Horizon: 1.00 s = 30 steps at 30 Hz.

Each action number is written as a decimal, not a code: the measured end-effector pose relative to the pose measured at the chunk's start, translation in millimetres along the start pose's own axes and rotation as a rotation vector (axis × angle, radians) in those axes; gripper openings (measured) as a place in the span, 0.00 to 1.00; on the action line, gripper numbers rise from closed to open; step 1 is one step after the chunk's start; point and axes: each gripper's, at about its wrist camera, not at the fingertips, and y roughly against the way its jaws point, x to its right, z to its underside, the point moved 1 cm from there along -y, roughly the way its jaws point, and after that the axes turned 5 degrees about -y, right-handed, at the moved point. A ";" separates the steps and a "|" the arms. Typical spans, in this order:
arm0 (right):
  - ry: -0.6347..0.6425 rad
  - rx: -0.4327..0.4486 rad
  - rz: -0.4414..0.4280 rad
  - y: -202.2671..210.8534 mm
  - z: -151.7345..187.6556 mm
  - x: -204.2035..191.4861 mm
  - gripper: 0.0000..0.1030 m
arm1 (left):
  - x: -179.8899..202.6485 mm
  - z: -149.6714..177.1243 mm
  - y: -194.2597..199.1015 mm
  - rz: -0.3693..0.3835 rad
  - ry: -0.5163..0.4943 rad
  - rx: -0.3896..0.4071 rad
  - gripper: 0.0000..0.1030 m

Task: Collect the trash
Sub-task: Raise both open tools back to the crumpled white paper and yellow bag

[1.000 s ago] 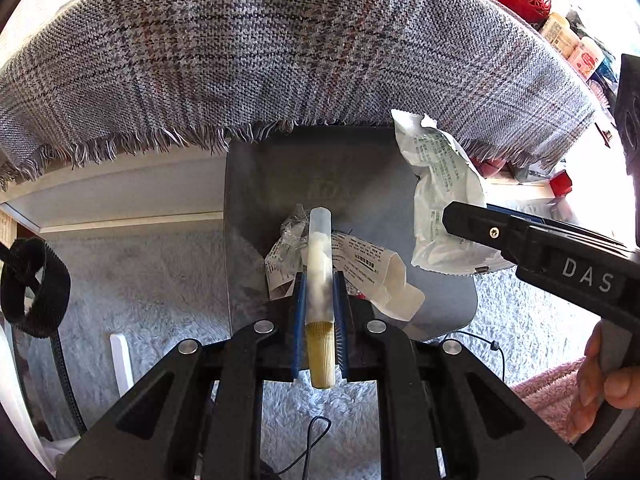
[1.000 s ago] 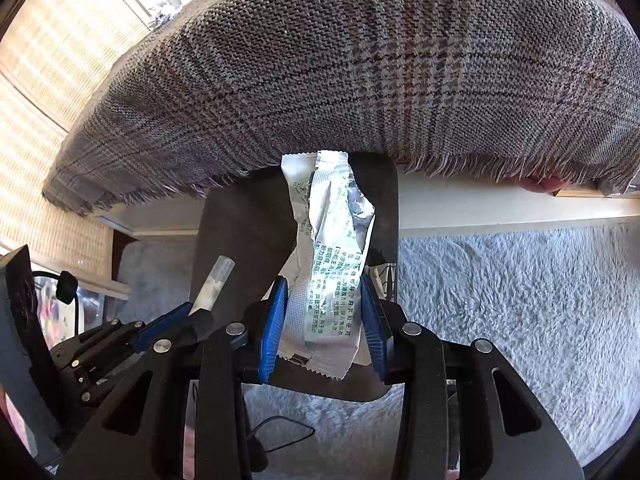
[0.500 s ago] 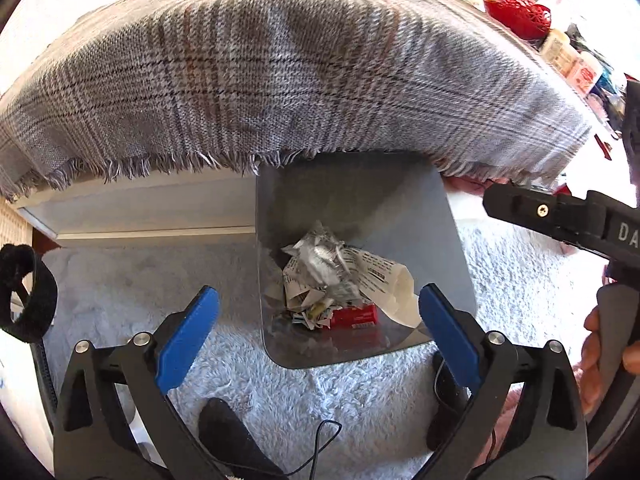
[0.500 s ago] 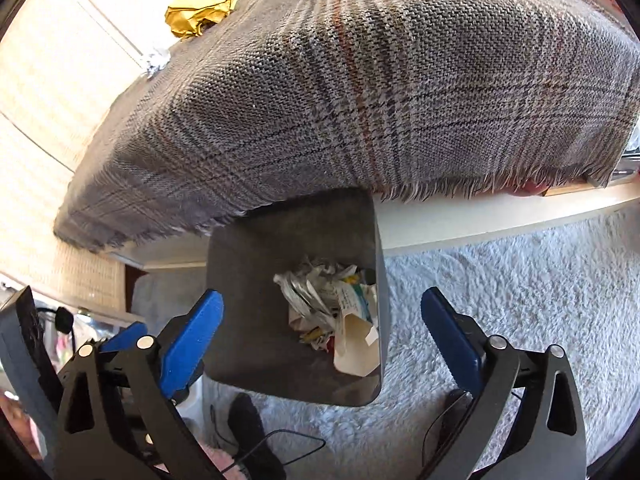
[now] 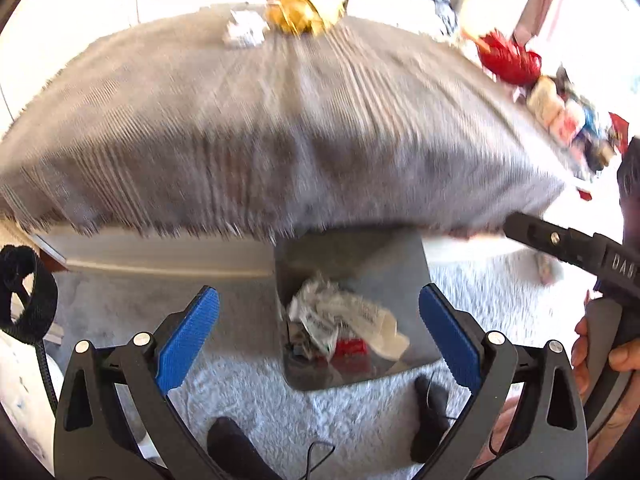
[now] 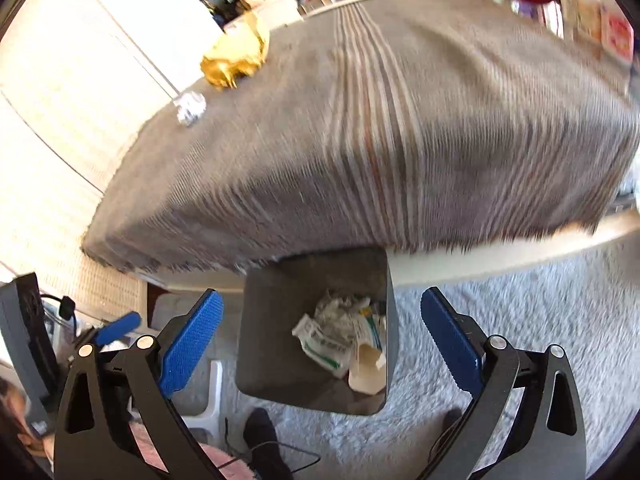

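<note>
Beyond both claws the blanket-draped counter [image 6: 400, 120] carries a yellow crumpled wrapper [image 6: 236, 56] and a foil ball [image 6: 191, 108]. Below them, the bin [image 5: 400, 252] now holds the released tube and packet. Left claw [image 5: 318, 334] and right claw [image 6: 320, 334] have just sprung apart, empty, free for those scraps.

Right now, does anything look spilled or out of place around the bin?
Nothing spilled: the wrappers lie inside the grey bin, none on the rug around it. Still out of place are a crumpled gold wrapper and a small foil ball on the blanket-covered table.
</note>
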 end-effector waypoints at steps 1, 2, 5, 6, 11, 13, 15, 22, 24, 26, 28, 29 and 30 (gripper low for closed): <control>-0.001 0.014 -0.001 3.0 -7.4 -1.1 0.97 | -2.6 -5.4 3.7 -0.007 0.002 0.010 0.92; 0.000 0.022 0.003 4.6 -14.3 -2.7 0.97 | -7.2 -12.9 7.8 -0.017 0.004 0.023 0.92; 0.031 0.037 0.032 4.4 -37.6 -10.9 0.97 | -19.7 -34.4 14.7 -0.049 0.008 0.047 0.92; 0.044 0.044 0.041 3.0 -44.4 -15.2 0.97 | -22.5 -40.2 16.0 -0.059 0.008 0.054 0.92; 0.094 0.079 0.058 -7.3 -95.2 -37.7 0.97 | -45.4 -83.9 13.3 -0.122 0.006 0.089 0.92; 0.102 0.083 0.054 -15.3 -116.6 -46.3 0.97 | -54.5 -101.7 7.8 -0.154 0.004 0.102 0.92; 0.116 0.088 0.051 -22.0 -133.6 -55.5 0.97 | -61.6 -118.4 0.3 -0.177 0.007 0.112 0.92; 0.095 0.094 0.008 -62.2 -200.3 -83.4 0.97 | -80.6 -178.7 -35.4 -0.206 -0.010 0.129 0.92; 0.095 0.091 -0.002 -75.5 -218.1 -92.3 0.97 | -84.1 -194.7 -47.5 -0.217 -0.023 0.126 0.92; 0.109 0.098 0.005 -86.6 -233.5 -102.0 0.97 | -85.6 -205.4 -57.2 -0.237 -0.049 0.127 0.92; 0.126 0.090 0.006 -99.8 -247.1 -110.8 0.97 | -87.6 -215.9 -69.4 -0.258 -0.077 0.124 0.92; 0.131 0.084 0.003 -106.5 -253.3 -114.9 0.97 | -88.9 -219.9 -74.4 -0.261 -0.085 0.122 0.92; 0.135 0.080 -0.003 -114.5 -258.8 -120.4 0.97 | -91.1 -224.7 -81.3 -0.260 -0.088 0.119 0.92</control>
